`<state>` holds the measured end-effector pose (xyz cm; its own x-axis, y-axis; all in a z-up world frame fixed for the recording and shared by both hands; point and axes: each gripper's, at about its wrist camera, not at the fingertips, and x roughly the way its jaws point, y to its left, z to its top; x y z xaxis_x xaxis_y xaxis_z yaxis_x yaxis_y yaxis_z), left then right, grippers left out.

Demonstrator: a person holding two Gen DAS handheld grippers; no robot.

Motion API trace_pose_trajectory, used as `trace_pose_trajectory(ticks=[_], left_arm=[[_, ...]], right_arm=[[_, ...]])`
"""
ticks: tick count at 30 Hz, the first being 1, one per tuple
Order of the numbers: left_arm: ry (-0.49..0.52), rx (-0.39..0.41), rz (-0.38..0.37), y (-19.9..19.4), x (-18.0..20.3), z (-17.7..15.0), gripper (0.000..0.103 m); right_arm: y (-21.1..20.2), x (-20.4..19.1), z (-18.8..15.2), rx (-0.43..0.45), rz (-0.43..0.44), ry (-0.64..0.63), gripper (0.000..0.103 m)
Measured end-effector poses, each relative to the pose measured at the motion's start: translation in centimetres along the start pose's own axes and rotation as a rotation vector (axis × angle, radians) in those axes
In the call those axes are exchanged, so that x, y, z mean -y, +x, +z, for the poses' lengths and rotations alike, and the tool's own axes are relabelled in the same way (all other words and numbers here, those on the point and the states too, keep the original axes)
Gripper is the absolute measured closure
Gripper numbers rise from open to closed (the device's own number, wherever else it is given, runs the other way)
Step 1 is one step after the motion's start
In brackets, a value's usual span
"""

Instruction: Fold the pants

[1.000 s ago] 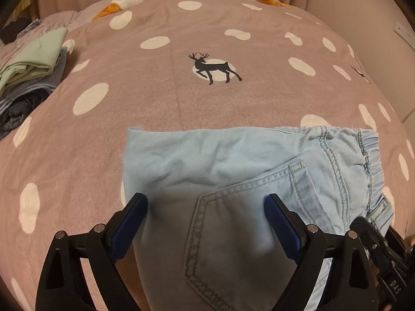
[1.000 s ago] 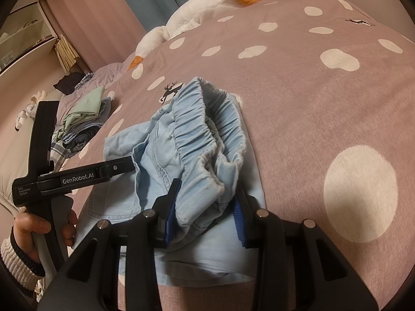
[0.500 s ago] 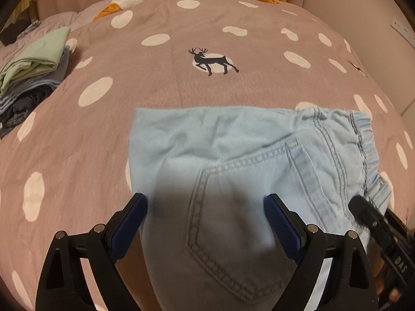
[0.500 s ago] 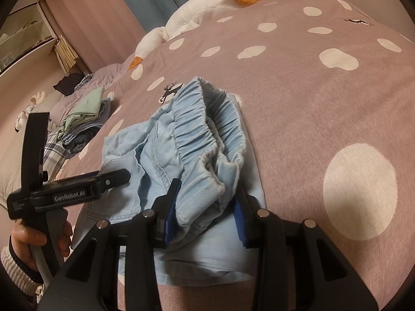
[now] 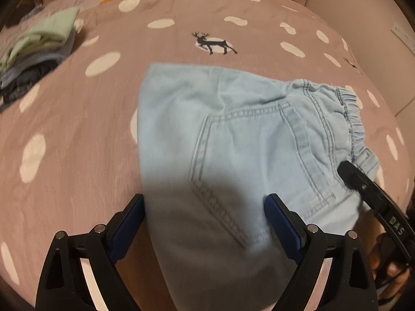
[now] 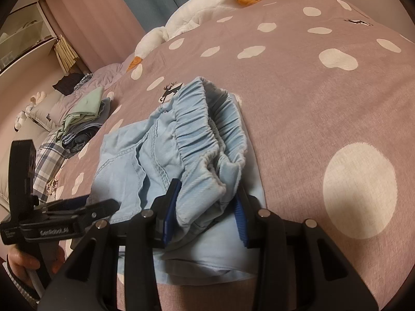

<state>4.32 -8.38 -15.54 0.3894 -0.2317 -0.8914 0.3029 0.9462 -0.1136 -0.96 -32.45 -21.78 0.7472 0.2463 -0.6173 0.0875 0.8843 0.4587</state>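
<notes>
Light blue denim pants lie folded on the pink spotted bed cover, back pocket up, elastic waistband to the right. My left gripper is open and empty, hovering over the pants' near edge. My right gripper is shut on the bunched elastic waistband of the pants and holds it slightly raised. The right gripper's body shows at the left wrist view's right edge; the left gripper shows at the right wrist view's lower left.
A stack of folded clothes, green on top, sits at the far left of the bed, also in the right wrist view. A white plush goose lies at the head of the bed. Curtains and a shelf stand behind.
My left gripper has pulled back and risen, so more of the pants shows in its view. The right gripper still holds the waistband in the same place.
</notes>
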Motion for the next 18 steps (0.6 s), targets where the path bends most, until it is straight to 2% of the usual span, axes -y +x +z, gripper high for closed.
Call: trace_pose_trajectory(ticks=[10,14,18], left_arm=[[0.000,0.004,-0.007,-1.1,0.2,-1.7,0.011],[0.024,0.004,-0.005,-1.2,0.1,-2.3,0.011],[0.029,0.014,-0.003,-1.1,0.0,-2.6,0.011]], right_arm=[[0.0,0.1,0.0,-0.005,-0.004,-0.004,0.063],[-0.6,0.4,0.2,-0.013,0.006,0.033,0.056],[-1.7,0.3,0.2,-0.006,-0.025,0.044,0.048]])
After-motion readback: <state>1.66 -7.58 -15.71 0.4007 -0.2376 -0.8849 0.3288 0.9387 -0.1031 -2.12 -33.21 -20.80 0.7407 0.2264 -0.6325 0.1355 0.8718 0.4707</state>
